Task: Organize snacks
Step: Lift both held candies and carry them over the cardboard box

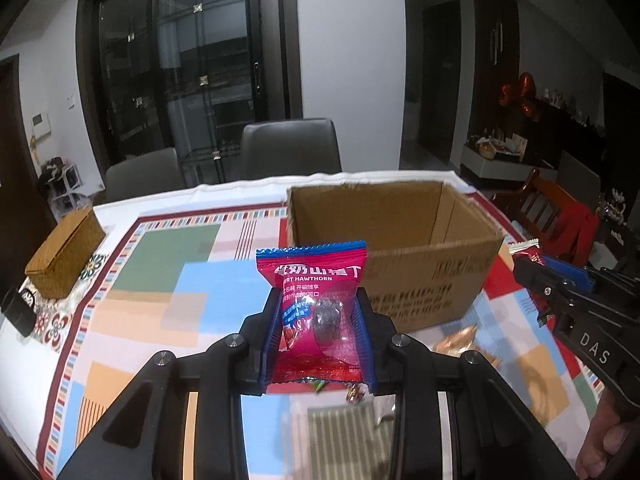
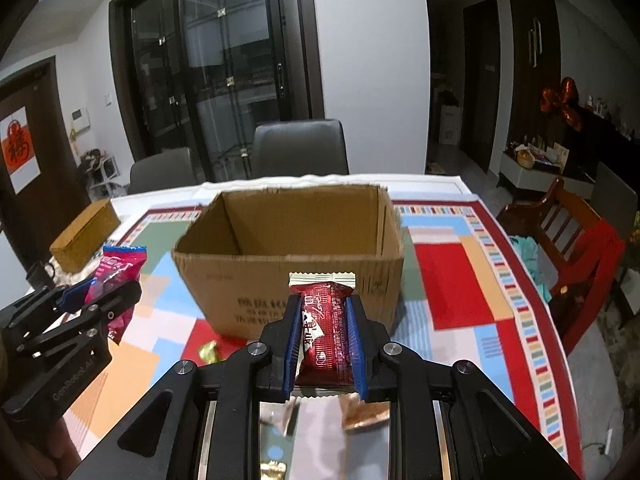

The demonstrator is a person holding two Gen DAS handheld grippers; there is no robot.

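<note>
Both grippers hovered level above the tablecloth (image 1: 160,280), aimed at the open cardboard box (image 2: 288,276): left gripper (image 1: 318,304) pinching a pink hawthorn packet (image 1: 316,280), right gripper (image 2: 323,312) clamping a red snack bar (image 2: 326,328).

1. A patchwork tablecloth (image 1: 152,264) covers the table.
2. A woven basket box (image 1: 66,256) sits near its left edge, with a black mug (image 1: 18,312) just beside it (handle side unclear).
3. Two grey chairs (image 2: 300,148) stand behind.
4. A red-draped wooden chair (image 2: 576,236) stands to the right.
</note>
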